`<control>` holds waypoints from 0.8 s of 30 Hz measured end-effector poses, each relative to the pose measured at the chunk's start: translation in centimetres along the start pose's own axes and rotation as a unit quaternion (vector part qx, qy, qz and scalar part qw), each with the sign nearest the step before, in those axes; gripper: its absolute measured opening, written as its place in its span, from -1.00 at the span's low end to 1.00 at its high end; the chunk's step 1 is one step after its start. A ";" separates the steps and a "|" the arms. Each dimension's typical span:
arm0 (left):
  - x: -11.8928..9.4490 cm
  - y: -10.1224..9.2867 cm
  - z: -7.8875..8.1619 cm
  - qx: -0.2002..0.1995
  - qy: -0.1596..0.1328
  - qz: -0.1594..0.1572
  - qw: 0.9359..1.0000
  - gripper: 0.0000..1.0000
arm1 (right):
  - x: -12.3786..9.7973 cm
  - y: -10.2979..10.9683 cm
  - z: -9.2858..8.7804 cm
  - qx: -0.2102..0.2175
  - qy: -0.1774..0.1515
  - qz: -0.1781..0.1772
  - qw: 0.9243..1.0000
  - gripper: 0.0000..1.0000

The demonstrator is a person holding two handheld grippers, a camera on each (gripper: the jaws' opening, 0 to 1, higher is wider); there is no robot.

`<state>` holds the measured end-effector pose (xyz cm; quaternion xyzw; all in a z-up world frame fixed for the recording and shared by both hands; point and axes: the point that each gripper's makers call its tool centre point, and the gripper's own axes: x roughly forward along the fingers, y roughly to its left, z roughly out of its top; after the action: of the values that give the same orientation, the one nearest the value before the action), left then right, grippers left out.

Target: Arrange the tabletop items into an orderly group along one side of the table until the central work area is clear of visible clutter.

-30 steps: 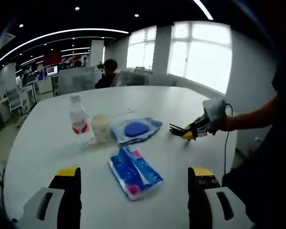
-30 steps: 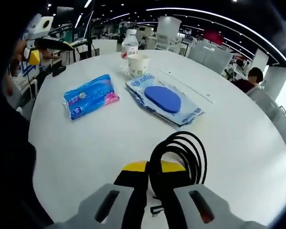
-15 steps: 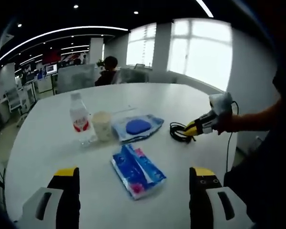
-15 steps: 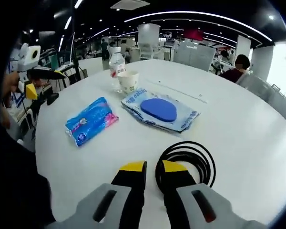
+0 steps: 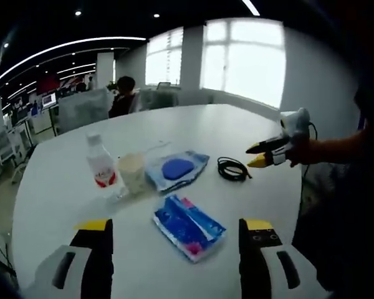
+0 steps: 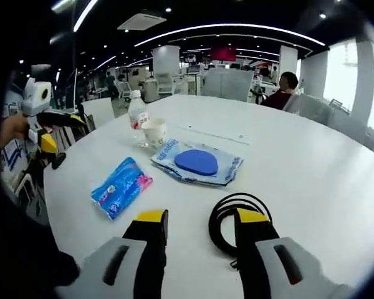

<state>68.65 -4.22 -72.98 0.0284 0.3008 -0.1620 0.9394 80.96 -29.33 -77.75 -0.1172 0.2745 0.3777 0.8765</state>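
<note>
cable (image 6: 237, 219) coiled black on table (image 6: 311, 174); right gripper (image 6: 196, 218) and left gripper (image 5: 173, 225) both apart.

cable coil (image 6: 237, 218) partly behind right gripper (image 6: 196, 225)

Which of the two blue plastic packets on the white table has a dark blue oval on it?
The wider pale blue packet beside the paper cup shows the dark blue oval. The other, a bright blue packet with a pink end, lies nearer the table's edge and has none.
</note>
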 end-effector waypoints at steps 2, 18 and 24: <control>0.1 0.3 0.1 0.036 0.007 -0.005 0.999 0.56 | -0.6 0.3 0.1 0.012 0.003 -0.016 1.000 0.05; 4.0 1.9 1.9 0.133 0.019 -0.102 0.986 0.38 | -2.1 6.1 -0.8 0.108 0.006 -0.044 0.993 0.54; 6.3 1.9 1.4 0.174 0.037 -0.126 0.976 0.23 | -1.6 9.6 -0.6 0.117 -0.001 -0.028 0.993 0.51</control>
<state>74.86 -4.44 -75.53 0.1588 0.3039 -0.3277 0.8803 72.84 -23.91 -77.37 -0.0211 0.3126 0.3182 0.8947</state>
